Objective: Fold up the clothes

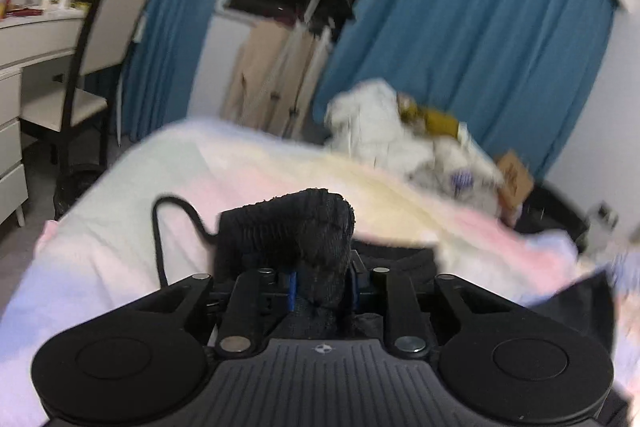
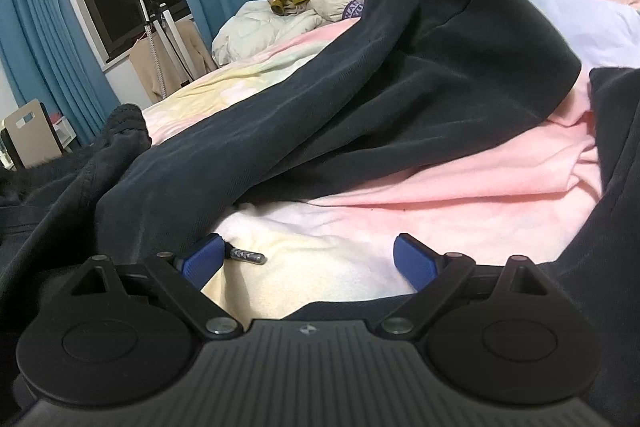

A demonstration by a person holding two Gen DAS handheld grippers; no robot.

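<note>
Left gripper (image 1: 322, 281): its jaws are drawn in tight on a bunch of thick black ribbed knit, which looks like a cuff or hem of the dark garment (image 1: 308, 227); the cloth stands up between the blue pads and hides their tips.

Right gripper (image 2: 308, 261): its jaws stand wide apart, holding nothing; the blue pads (image 2: 414, 263) hang just over the bedspread (image 2: 460, 203), with a small metal drawstring tip (image 2: 246, 255) lying just beside the left-hand pad.

Garment: in the right wrist view the dark garment lies loosely heaped across the bed, running from the near left up to a raised hump at the far right, with more dark cloth along the right edge. A ribbed end shows at the far left (image 2: 128, 125).

Bed: a pastel spread in pink, yellow and pale blue, rumpled under the garment.

Farther off: a white pile of clothes (image 2: 288, 19) with a mustard piece on top, then blue curtains (image 1: 460, 27) and a dark window.

Step in hand: I judge this an early stage, one end gripped and the garment not yet laid flat.

Next move: the free right gripper needs to close on a matching edge of the garment so both can pull it taut and spread it before any fold.
</note>
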